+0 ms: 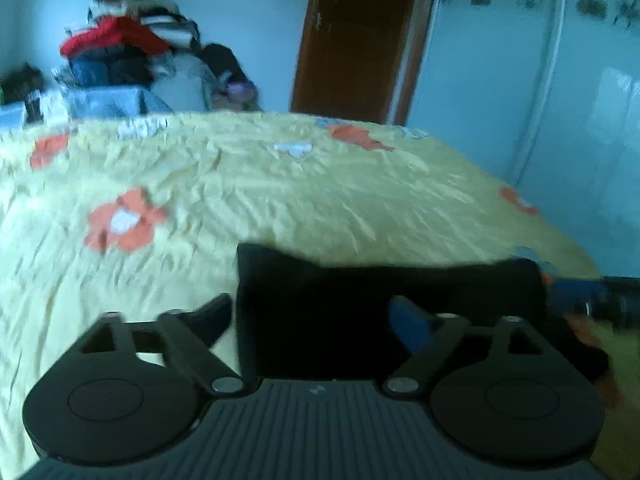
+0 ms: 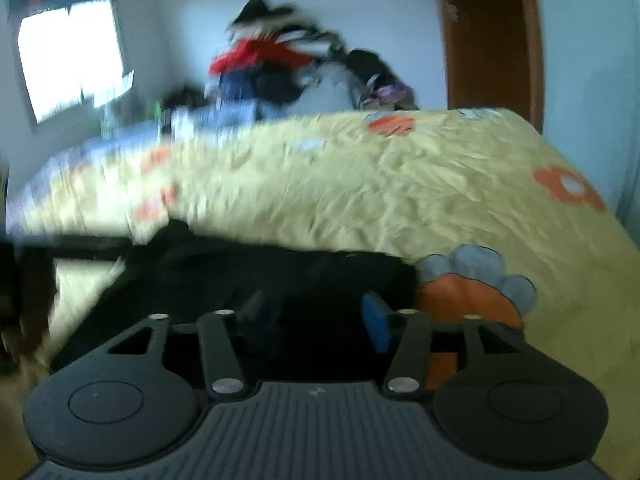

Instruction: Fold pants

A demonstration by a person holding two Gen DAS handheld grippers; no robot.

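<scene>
The black pants (image 1: 360,300) lie on the yellow flowered bedspread (image 1: 260,200) near its front edge. My left gripper (image 1: 316,316) stands with its fingers wide apart, and the folded black cloth lies between them. In the right wrist view the pants (image 2: 260,276) stretch left from my right gripper (image 2: 316,316), whose fingers are apart over the dark cloth; its blue pad (image 2: 376,320) shows on the right. Both views are blurred. The other gripper (image 1: 600,296) shows at the right edge of the left wrist view.
A pile of clothes (image 1: 128,44) is stacked beyond the bed's far side, also in the right wrist view (image 2: 280,64). A brown door (image 1: 360,40) stands behind the bed, with a white wardrobe (image 1: 520,80) to the right. A bright window (image 2: 72,60) is at left.
</scene>
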